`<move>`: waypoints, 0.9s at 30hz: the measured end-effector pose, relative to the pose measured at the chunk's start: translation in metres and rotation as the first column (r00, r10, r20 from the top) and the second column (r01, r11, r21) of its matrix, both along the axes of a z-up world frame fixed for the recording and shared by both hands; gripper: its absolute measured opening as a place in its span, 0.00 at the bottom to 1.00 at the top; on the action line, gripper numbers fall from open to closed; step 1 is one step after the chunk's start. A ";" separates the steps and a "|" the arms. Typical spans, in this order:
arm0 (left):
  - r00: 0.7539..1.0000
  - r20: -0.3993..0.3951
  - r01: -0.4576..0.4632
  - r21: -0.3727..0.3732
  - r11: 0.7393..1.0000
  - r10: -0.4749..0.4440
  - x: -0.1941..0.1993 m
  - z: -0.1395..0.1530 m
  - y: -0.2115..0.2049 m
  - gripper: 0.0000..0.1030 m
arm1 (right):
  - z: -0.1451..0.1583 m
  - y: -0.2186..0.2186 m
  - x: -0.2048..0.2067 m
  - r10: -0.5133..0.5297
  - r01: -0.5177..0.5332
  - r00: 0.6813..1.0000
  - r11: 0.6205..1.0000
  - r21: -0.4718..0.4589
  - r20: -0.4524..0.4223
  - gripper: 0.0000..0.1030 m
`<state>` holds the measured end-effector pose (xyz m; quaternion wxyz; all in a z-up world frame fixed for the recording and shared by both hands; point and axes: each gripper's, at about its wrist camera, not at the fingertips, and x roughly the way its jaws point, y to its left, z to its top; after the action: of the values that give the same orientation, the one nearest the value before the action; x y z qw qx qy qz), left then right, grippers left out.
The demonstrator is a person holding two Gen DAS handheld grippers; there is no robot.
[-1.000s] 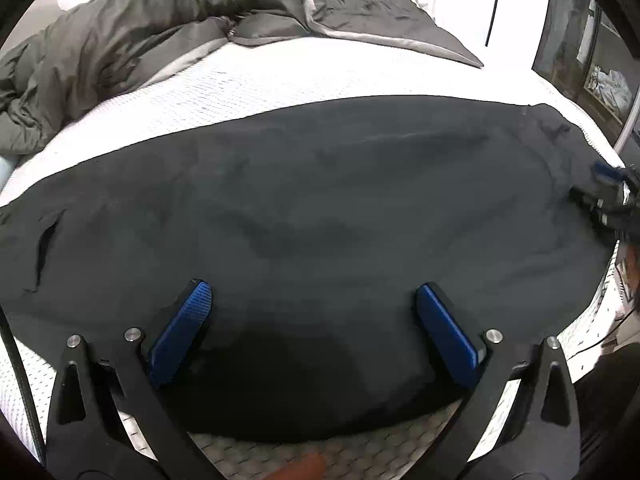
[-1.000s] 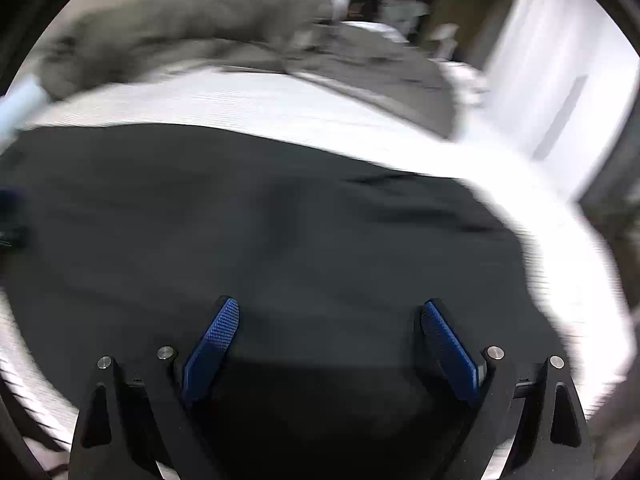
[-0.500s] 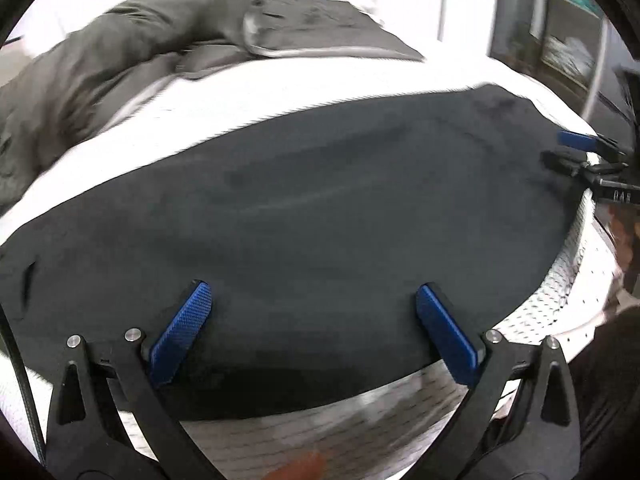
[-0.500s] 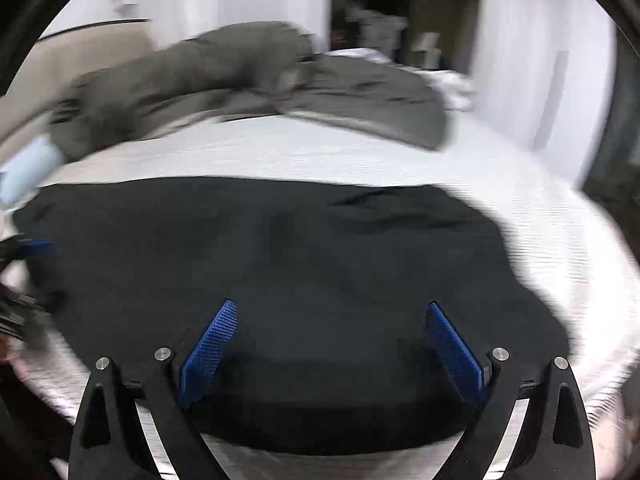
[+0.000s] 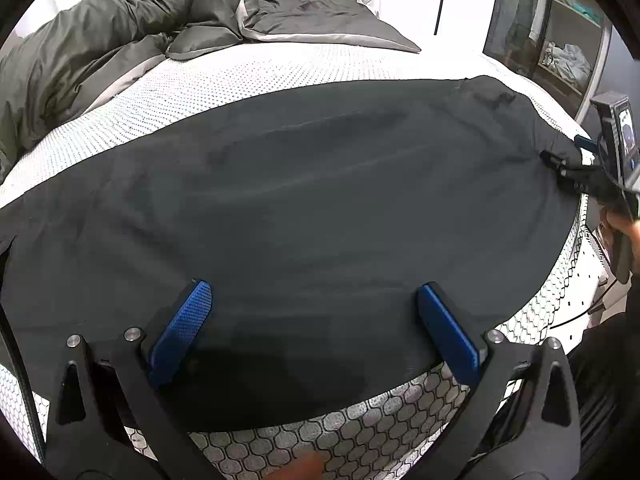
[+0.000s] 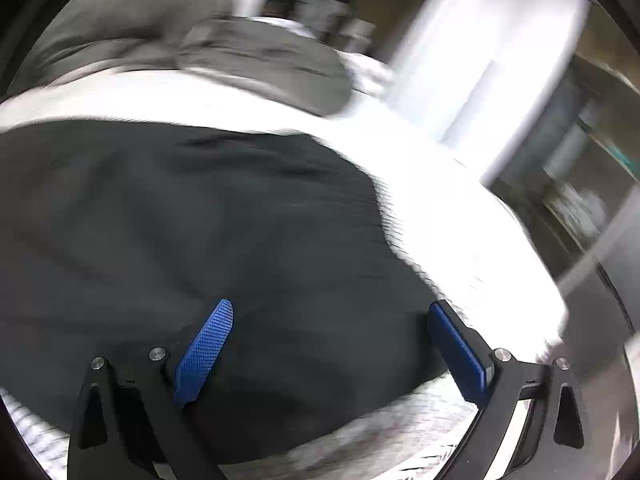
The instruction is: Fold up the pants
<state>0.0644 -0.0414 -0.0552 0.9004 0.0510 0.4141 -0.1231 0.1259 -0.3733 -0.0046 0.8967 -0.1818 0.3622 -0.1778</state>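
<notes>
Pants [image 5: 304, 216] flat on mattress [image 5: 224, 80], both hand-held grippers spread

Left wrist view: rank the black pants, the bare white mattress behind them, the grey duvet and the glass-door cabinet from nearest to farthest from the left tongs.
1. Black pants, spread right under the left tongs.
2. White mattress, bare strip just beyond the pants.
3. Grey duvet, heaped at the far left of the bed.
4. Cabinet, off the bed at the far right; too close to call against the duvet.
</notes>
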 end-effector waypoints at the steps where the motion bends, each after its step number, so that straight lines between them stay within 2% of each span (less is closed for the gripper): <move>1: 1.000 -0.003 -0.001 0.003 1.000 0.001 0.000 0.000 0.000 1.00 | 0.003 -0.010 0.001 -0.003 0.003 1.000 0.997 0.073 0.006 0.95; 2: 1.000 -0.005 -0.002 0.003 1.000 0.002 0.000 0.001 0.000 1.00 | 0.005 -0.019 0.001 -0.011 0.009 1.000 0.990 0.143 0.012 0.95; 3: 1.000 -0.007 -0.004 0.000 1.000 0.004 0.000 0.002 0.000 1.00 | 0.005 -0.019 0.003 -0.014 0.012 1.000 0.988 0.155 0.015 0.95; 6: 1.000 0.008 -0.006 -0.029 1.000 0.006 -0.003 0.014 0.003 0.99 | 0.015 0.002 -0.003 0.027 -0.033 0.997 0.996 0.081 0.065 0.96; 8: 0.999 0.031 0.009 -0.055 0.998 -0.007 -0.004 0.023 0.002 0.99 | 0.026 0.016 -0.012 0.090 -0.103 0.991 0.987 0.126 0.099 0.96; 10: 1.000 0.025 0.013 -0.044 0.999 -0.012 0.007 0.026 -0.006 0.99 | 0.031 0.029 -0.011 0.170 -0.192 0.979 0.955 0.226 0.111 0.96; 11: 1.000 0.011 0.012 -0.033 0.999 -0.012 0.015 0.025 -0.011 0.99 | 0.029 0.043 -0.007 0.232 -0.252 0.968 0.922 0.293 0.102 0.96; 14: 0.999 -0.041 0.013 -0.009 1.000 -0.013 0.034 0.014 -0.020 1.00 | 0.016 0.076 0.003 0.364 -0.355 0.930 0.865 0.354 0.043 0.96; 16: 0.998 -0.062 0.003 0.011 1.000 -0.003 0.040 0.007 -0.021 1.00 | -0.002 0.098 0.012 0.408 -0.383 0.913 0.879 0.284 -0.032 0.95; 18: 0.998 -0.059 -0.017 0.008 1.000 0.017 0.039 0.007 -0.017 1.00 | -0.013 0.105 0.015 0.412 -0.394 0.909 0.900 0.184 -0.066 0.95; 20: 0.997 -0.059 -0.039 0.013 0.999 0.040 0.038 0.006 -0.008 1.00 | -0.008 0.084 0.012 0.344 -0.332 0.938 0.929 0.164 -0.048 0.96; 22: 0.996 -0.050 -0.067 0.016 0.998 0.068 0.036 0.004 0.006 1.00 | -0.002 0.051 0.014 0.212 -0.208 0.977 0.971 0.119 -0.022 0.95; 24: 0.993 -0.050 -0.109 0.024 0.994 0.110 0.034 0.003 0.021 1.00 | 0.000 0.013 0.016 0.060 -0.060 0.998 0.996 0.068 -0.003 0.95; 25: 0.990 -0.049 -0.133 0.024 0.991 0.134 0.034 0.003 0.028 1.00 | 0.000 -0.005 0.018 0.002 -0.002 1.000 0.997 0.077 0.005 0.96; 27: 0.984 -0.055 -0.167 0.017 0.986 0.167 0.033 0.003 0.038 1.00 | 0.005 -0.036 0.009 -0.029 0.023 0.999 0.974 0.226 0.025 0.96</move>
<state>0.0977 -0.0039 -0.0521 0.8952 0.0183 0.4430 -0.0460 0.1350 -0.4094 0.0005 0.9142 -0.0717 0.3697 -0.1499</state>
